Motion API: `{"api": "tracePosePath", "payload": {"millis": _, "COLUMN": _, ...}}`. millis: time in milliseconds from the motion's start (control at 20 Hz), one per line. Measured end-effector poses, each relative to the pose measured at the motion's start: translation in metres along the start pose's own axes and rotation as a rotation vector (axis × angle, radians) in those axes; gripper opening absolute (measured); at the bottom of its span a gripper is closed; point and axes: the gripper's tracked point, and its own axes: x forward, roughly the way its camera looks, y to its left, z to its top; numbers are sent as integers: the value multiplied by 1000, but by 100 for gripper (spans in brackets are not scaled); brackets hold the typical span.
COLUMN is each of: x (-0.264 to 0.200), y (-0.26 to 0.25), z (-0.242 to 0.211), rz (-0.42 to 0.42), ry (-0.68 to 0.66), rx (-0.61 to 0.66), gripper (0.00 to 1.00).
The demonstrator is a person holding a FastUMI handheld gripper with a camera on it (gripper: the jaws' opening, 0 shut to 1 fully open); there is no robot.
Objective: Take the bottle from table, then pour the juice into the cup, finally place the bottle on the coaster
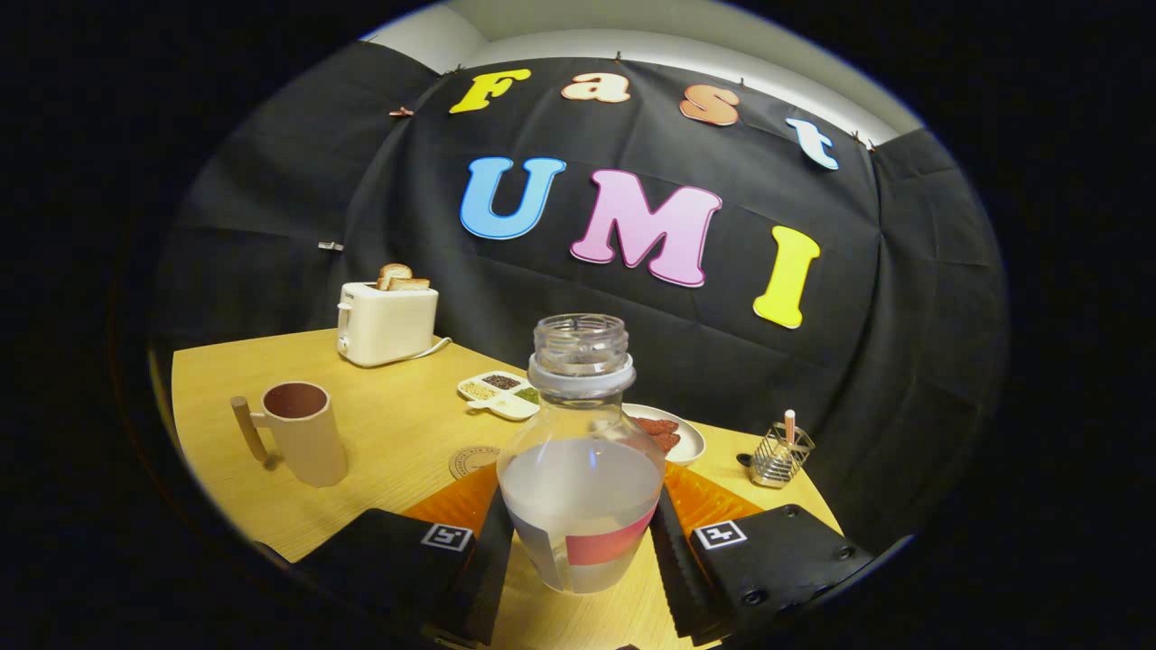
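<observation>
The bottle (582, 469) stands upright between the fingers, open mouth up, long axis vertical. The gripper (582, 551) grasps it, both fingers pressed against its sides. The cup (302, 433) stands off to the left with bare table (397, 424) between; the coaster (471, 461) lies just behind the bottle.

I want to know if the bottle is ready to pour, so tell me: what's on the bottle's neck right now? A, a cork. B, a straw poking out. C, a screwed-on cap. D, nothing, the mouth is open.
D: the bottle, held between the fingers of the hand-held gripper, shows bare threads and an open mouth, with no cap on it.
</observation>
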Motion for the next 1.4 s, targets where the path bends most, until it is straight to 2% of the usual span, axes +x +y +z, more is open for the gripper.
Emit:
{"api": "tracePosePath", "payload": {"millis": 300, "x": 26, "y": 43, "z": 25, "rz": 67, "ry": -2, "rx": -287, "gripper": 74}}
{"api": "tracePosePath", "payload": {"millis": 550, "x": 43, "y": 69, "z": 7, "rz": 97, "ry": 72, "rx": -461, "gripper": 74}}
{"api": "tracePosePath", "payload": {"millis": 850, "x": 54, "y": 93, "z": 0, "rz": 124, "ry": 93, "rx": -698, "gripper": 74}}
{"api": "tracePosePath", "payload": {"millis": 1000, "x": 57, "y": 112, "z": -4, "rz": 174, "ry": 108, "rx": -766, "gripper": 74}}
{"api": "tracePosePath", "payload": {"millis": 1400, "x": 72, "y": 149, "z": 8, "rz": 204, "ry": 84, "rx": -1012, "gripper": 74}}
